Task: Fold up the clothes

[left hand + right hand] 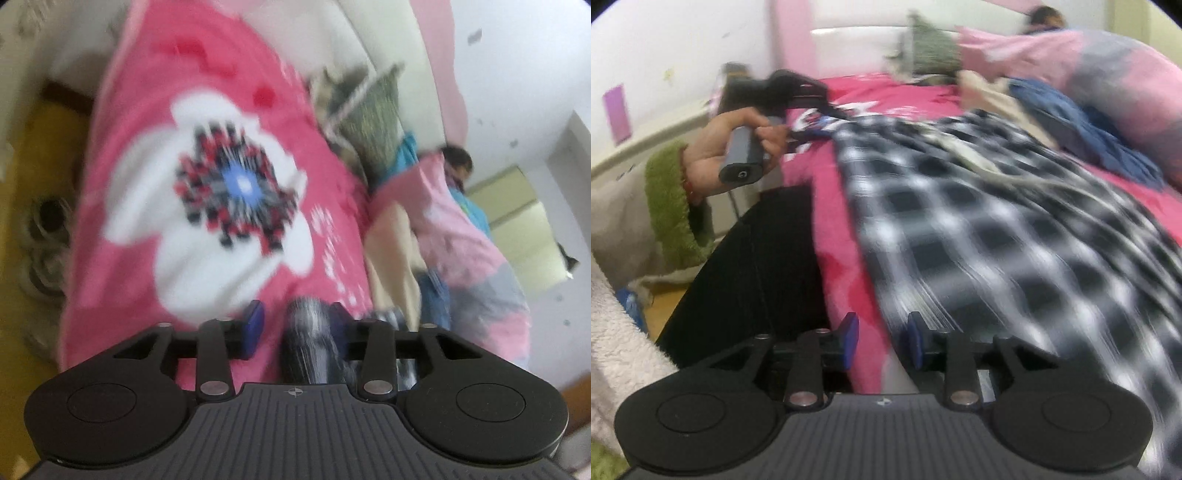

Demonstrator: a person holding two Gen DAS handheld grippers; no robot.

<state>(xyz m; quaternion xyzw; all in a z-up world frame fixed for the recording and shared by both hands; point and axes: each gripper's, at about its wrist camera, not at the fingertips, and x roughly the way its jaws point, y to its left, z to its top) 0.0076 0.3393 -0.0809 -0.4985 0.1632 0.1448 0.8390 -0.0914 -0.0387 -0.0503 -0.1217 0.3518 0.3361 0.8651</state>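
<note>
Pink cotton fills most of both views: a bedsheet [129, 258] with a big white flower print covers the bed. On it lies a black-and-white checked garment [1015, 258], which spreads over the right half of the right wrist view, from the lower centre up to the middle. In the left wrist view a bunched fold of this same checked cloth stands at the lower centre, between the blue pads of the left gripper [295, 328]; the pad on the right touches it, the pad on the left stands apart, so I cannot tell if it really clamps the cloth. The right gripper [882, 338] is at the lower centre of its view, its jaws apart, the right pad at the edge of the garment and nothing between them. In the upper left of that view the left hand [713, 155] holds the handle of the other gripper. Both pictures are blurred.
</note>
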